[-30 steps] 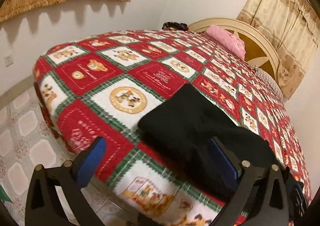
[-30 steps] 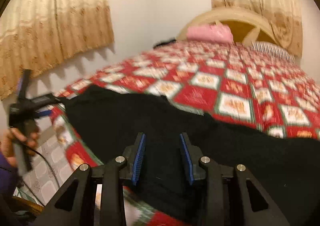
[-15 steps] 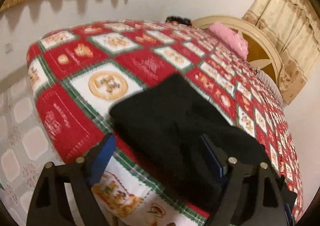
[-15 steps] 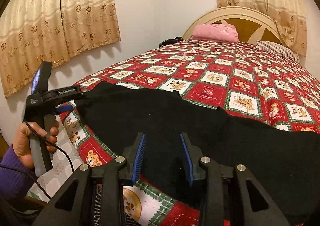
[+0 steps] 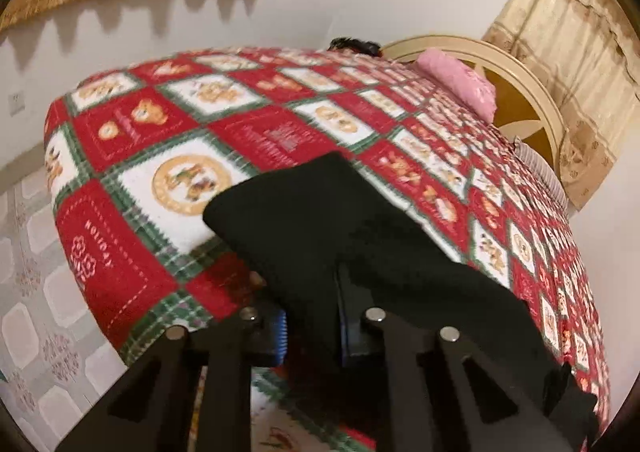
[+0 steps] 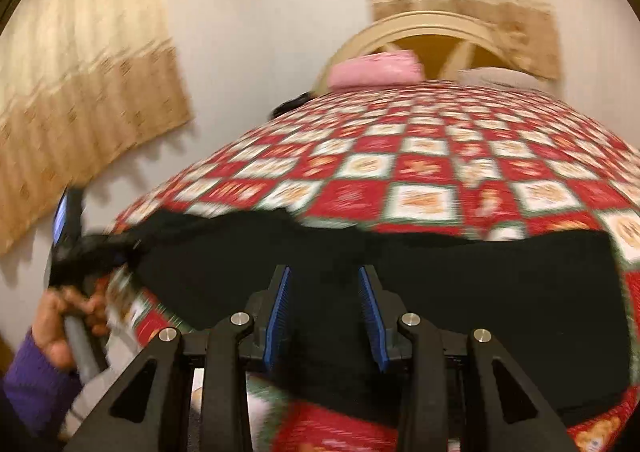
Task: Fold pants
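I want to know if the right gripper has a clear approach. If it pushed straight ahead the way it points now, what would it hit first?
Most likely the black pants: dark fabric fills the gap between the open right gripper fingers, lying on the patterned bedspread. Motion blur leaves the depth uncertain.

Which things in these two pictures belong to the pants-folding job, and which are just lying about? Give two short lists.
Part of the job:
black pants
left gripper, shut on the pants
right gripper, open above them
quilt, the folding surface

Just lying about:
pink pillow
striped pillow
dark object at the bed's far edge
curtains
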`<action>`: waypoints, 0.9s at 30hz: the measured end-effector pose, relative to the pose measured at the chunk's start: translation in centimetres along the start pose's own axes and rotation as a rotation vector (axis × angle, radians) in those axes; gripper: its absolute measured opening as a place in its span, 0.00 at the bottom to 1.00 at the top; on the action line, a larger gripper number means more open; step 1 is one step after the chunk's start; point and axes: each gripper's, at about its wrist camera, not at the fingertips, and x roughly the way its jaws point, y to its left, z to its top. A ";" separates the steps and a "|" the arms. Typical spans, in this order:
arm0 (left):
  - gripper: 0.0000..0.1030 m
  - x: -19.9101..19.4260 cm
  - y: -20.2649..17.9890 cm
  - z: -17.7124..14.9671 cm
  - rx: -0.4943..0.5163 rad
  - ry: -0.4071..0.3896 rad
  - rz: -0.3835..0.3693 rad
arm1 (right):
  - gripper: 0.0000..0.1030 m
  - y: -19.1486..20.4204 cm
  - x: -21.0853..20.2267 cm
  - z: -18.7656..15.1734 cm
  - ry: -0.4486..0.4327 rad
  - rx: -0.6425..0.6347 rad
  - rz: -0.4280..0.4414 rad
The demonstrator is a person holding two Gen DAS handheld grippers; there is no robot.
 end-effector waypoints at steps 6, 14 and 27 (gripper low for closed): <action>0.18 -4.3 -6.4 0.1 0.168 -0.102 -0.137 | 0.36 -8.7 -3.1 1.4 -0.028 0.208 -0.156; 0.18 -8.3 -19.4 -4.6 0.484 -0.090 -0.453 | 0.36 -17.8 -8.5 1.5 -0.048 0.309 -0.287; 0.18 -9.9 -31.9 -22.1 1.044 0.013 -0.641 | 0.36 -22.8 -13.5 -1.8 -0.060 0.405 -0.357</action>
